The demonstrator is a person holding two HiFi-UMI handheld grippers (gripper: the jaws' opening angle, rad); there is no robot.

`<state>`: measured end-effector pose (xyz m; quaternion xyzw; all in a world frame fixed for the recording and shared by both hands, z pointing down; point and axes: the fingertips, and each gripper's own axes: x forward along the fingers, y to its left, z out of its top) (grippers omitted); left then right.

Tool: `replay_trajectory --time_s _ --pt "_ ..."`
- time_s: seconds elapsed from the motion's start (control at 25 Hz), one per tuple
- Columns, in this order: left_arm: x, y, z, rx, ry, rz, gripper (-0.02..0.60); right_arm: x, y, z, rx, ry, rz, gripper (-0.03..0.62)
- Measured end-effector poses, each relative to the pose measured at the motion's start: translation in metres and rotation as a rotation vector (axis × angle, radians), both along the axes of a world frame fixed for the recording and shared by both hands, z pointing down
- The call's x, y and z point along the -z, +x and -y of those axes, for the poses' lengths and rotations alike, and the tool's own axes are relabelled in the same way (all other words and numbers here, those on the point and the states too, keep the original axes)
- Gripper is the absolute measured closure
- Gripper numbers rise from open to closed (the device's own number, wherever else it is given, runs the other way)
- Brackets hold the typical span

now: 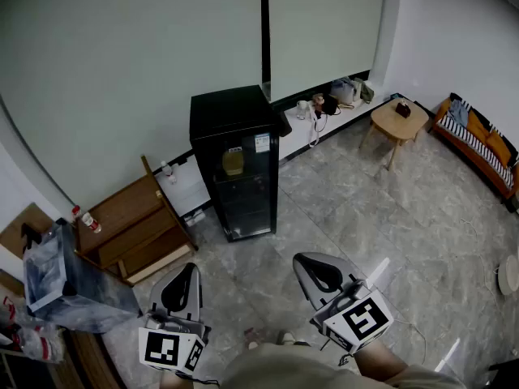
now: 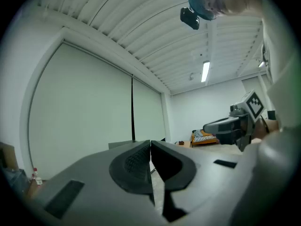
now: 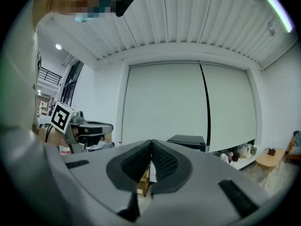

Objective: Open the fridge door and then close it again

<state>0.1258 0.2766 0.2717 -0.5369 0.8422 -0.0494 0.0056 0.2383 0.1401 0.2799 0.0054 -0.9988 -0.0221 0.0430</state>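
Grey tiled floor (image 1: pixel 389 233) all round. On the left a wooden rack (image 1: pixel 134 229) sits tilted, a red-capped bottle (image 1: pixel 87 220) near its left end, and a clear bin (image 1: pixel 57 278) just beside it. Far right, a round wooden table (image 1: pixel 399 121) stands near a striped couch (image 1: pixel 474 140). Clutter (image 1: pixel 340 96) lines the low white ledge (image 1: pixel 298 142).

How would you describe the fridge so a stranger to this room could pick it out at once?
Find the long pale wall split by a dark vertical strip. At the strip's foot stands the fridge, between a wooden shelf unit and a low white ledge. It alone is black and tall, with a glass door.
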Motion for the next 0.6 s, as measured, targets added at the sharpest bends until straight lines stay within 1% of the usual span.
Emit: replay_trajectory --time_s 0.24,0.6 --pt "-0.004 0.006 0.0 0.008 -0.009 0.001 0.574 -0.001 0.007 0.009 -0.019 -0.034 0.021 0.597" --pt "0.001 0.015 0.007 0.009 -0.007 0.011 0.574 -0.006 0.015 0.019 -0.014 -0.044 0.012 0.597"
